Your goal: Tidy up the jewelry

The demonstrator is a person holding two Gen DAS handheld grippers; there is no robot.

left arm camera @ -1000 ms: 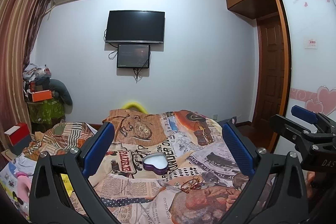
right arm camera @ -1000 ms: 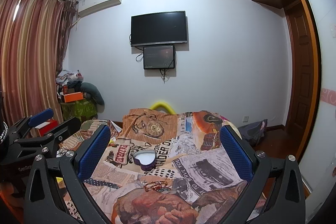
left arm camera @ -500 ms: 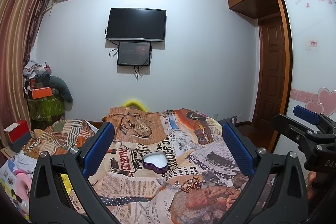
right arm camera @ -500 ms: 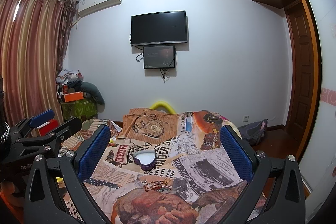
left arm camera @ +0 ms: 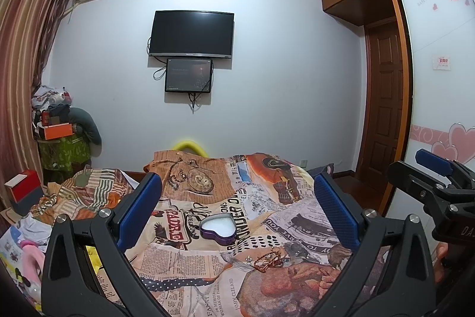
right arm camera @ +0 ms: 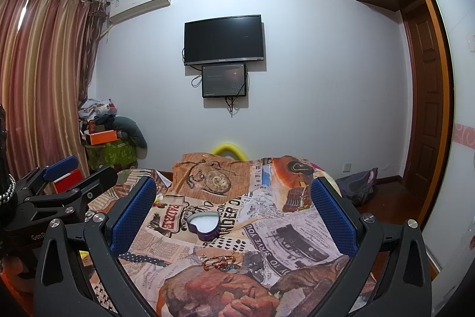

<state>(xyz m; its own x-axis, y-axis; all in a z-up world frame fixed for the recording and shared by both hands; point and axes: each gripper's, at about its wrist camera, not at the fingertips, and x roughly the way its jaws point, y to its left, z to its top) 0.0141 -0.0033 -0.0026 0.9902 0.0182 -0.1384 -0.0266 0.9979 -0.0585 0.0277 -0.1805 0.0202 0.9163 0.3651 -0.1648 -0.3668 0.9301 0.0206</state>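
Observation:
A purple heart-shaped tin (left arm camera: 218,228) (right arm camera: 205,225) lies open on the newspaper-print bedspread (left arm camera: 190,260) (right arm camera: 285,230), white inside. A small heap of gold and red jewelry (left arm camera: 268,257) (right arm camera: 221,260) lies just in front of the tin, nearer to me. My left gripper (left arm camera: 237,210) is open, held above the bed, nothing between its blue pads (left arm camera: 139,207). My right gripper (right arm camera: 234,210) is open too, and empty. In the left wrist view the right gripper (left arm camera: 436,177) shows at the right edge. In the right wrist view the left gripper (right arm camera: 74,177) shows at the left edge.
A TV (left arm camera: 191,34) and a small screen (left arm camera: 188,75) hang on the far wall. A cluttered stand with an orange box (left arm camera: 58,130) is at the left by striped curtains (right arm camera: 44,79). A wooden door (left arm camera: 383,106) and wardrobe (left arm camera: 436,64) are at the right.
The left wrist view has tipped down a little, so the wall and TV sit slightly lower. The right gripper has hardly moved. Both stay open.

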